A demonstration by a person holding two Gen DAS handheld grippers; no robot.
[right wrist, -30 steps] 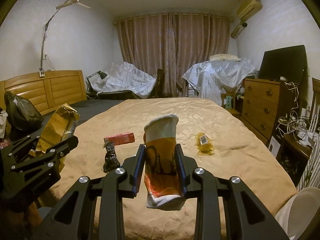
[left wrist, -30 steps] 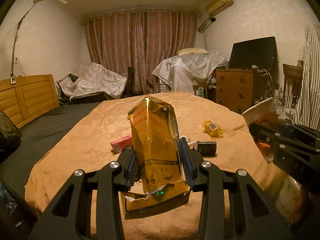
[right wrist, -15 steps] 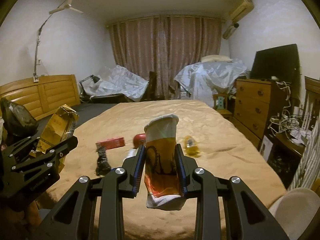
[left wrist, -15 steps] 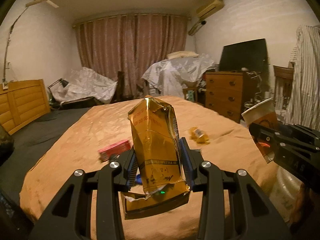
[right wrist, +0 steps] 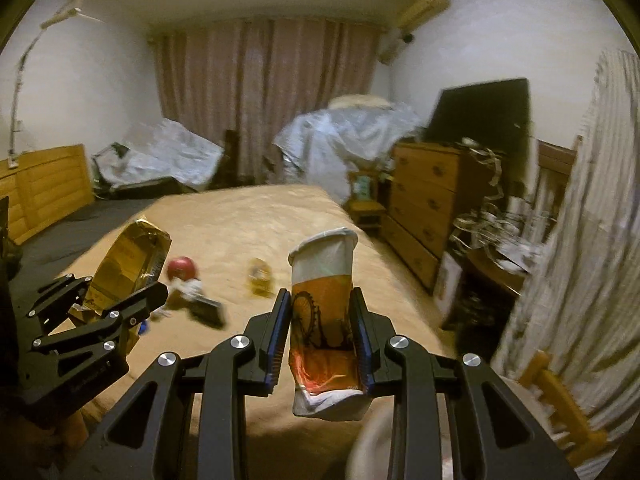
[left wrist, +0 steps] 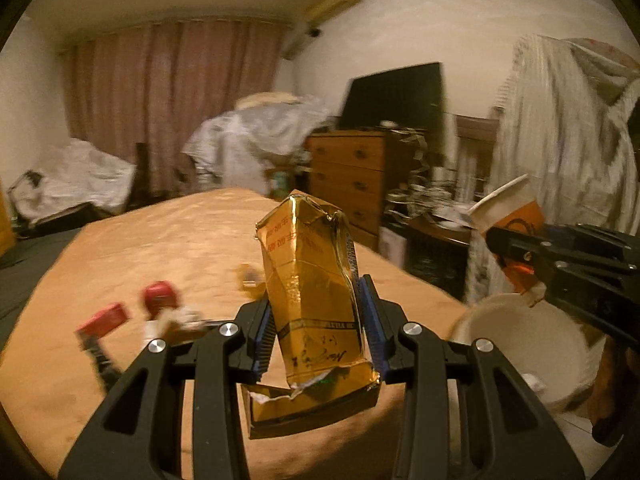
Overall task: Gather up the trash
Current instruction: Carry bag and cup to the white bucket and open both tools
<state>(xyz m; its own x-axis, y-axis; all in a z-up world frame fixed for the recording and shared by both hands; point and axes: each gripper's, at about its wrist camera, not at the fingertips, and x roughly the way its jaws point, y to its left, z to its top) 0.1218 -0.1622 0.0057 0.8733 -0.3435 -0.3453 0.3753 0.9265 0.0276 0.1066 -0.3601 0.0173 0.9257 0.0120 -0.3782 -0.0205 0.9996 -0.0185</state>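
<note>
My left gripper (left wrist: 318,320) is shut on a crumpled gold carton (left wrist: 312,280), held upright above the tan bed (left wrist: 160,248). The right gripper (right wrist: 320,332) is shut on a squashed orange and white paper cup (right wrist: 322,288). From the left wrist view the cup (left wrist: 508,212) and the right gripper hang at the right, just above a white bucket (left wrist: 524,344) on the floor. Seen from the right wrist, the gold carton (right wrist: 128,268) sits at the left in the left gripper (right wrist: 92,320). The bucket's rim (right wrist: 372,440) shows low, under the right gripper.
Trash lies on the bed: a red box (left wrist: 104,320), a red round thing (right wrist: 182,268), a dark wrapper (right wrist: 206,308) and a yellow packet (right wrist: 260,276). A wooden dresser (right wrist: 424,200) with a dark screen (right wrist: 484,112) stands right of the bed. Striped cloth (right wrist: 580,240) hangs at the far right.
Both grippers have swung to the right with their loads still held. The headboard and black bag have left the left view, and the white bucket and the striped cloth have come into it.
</note>
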